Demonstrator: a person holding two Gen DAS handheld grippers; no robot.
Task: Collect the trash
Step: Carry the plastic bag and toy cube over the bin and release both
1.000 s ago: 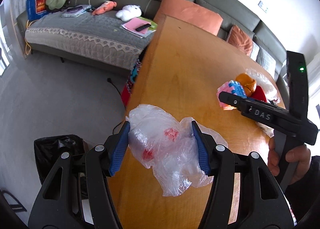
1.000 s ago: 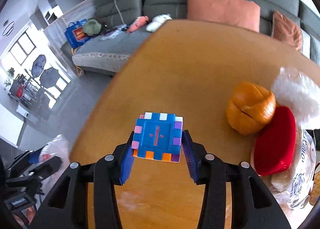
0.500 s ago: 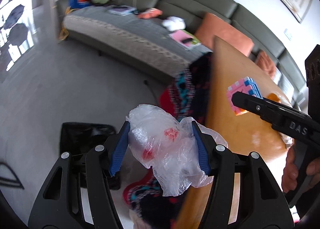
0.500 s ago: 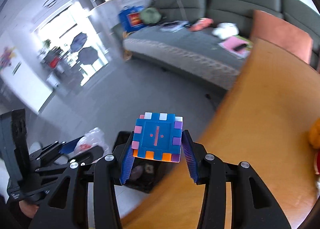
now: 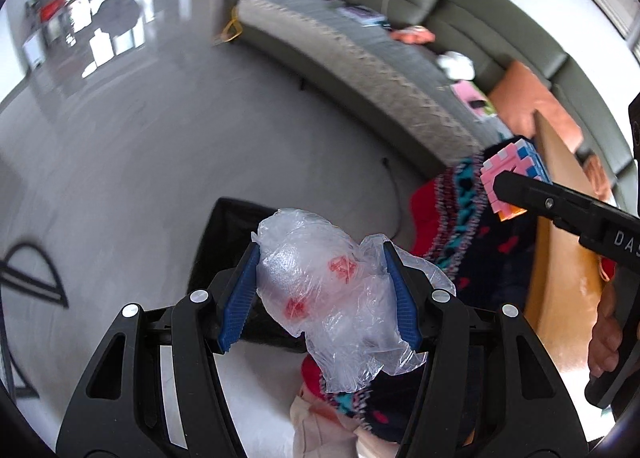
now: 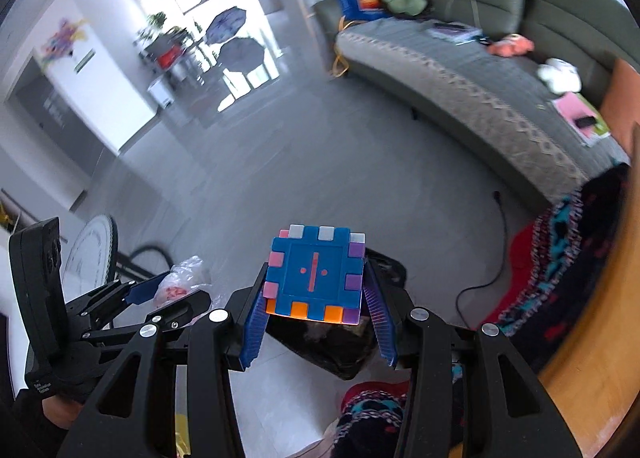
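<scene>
Left gripper [image 5: 326, 294] is clamped on a crumpled clear plastic bag [image 5: 340, 306] with red print, held over the black bin [image 5: 224, 234] on the grey floor. Right gripper [image 6: 314, 322] has a blue foam puzzle cube [image 6: 316, 274] squeezed between its pads, above the same bin, table edge [image 6: 600, 338] beside it.

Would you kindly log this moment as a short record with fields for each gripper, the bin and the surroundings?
left gripper: shut on crumpled clear plastic bag
right gripper: shut on blue foam puzzle cube
bin: black, on the floor, below both loads
table: wooden, off to the right
sofa: grey, across the room, with cushions and clutter
</scene>
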